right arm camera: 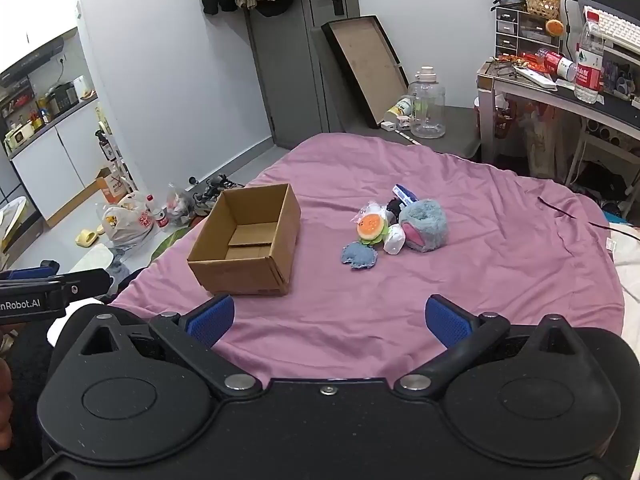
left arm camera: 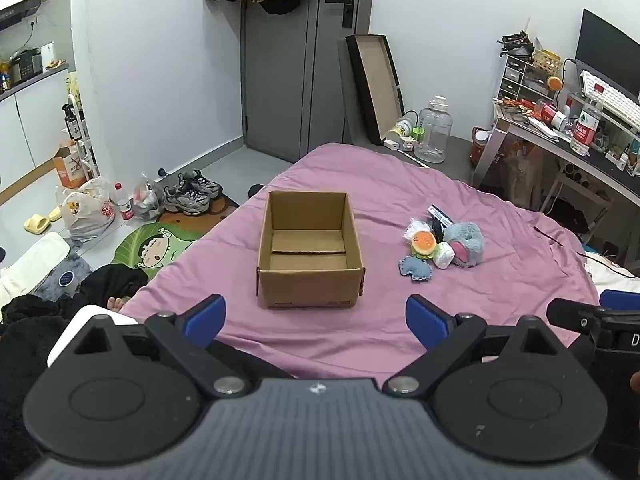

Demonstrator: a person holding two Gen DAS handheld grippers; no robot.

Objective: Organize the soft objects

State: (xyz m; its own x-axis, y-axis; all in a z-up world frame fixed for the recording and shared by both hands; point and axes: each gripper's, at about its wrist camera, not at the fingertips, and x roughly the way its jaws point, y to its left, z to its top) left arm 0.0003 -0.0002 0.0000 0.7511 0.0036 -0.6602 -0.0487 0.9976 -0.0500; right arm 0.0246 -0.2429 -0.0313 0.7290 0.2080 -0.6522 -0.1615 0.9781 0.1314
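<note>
An open, empty cardboard box (left arm camera: 310, 250) stands on the purple bedsheet (left arm camera: 400, 320); it also shows in the right wrist view (right arm camera: 248, 240). To its right lies a pile of soft toys: a grey-blue plush (left arm camera: 464, 244) (right arm camera: 424, 230), an orange burger toy (left arm camera: 424, 242) (right arm camera: 372, 226), a white squishy (left arm camera: 443, 255) (right arm camera: 394, 240) and a flat blue piece (left arm camera: 415, 269) (right arm camera: 359, 255). My left gripper (left arm camera: 314, 322) is open and empty, just short of the box. My right gripper (right arm camera: 330, 320) is open and empty, short of the pile.
The bed's left edge drops to a floor with shoes (left arm camera: 192, 192), plastic bags (left arm camera: 86, 212) and a green mat (left arm camera: 160, 246). A cluttered desk (left arm camera: 568, 136) stands at the right. A large water jug (left arm camera: 434, 130) and a leaning tray (left arm camera: 374, 84) are beyond the bed.
</note>
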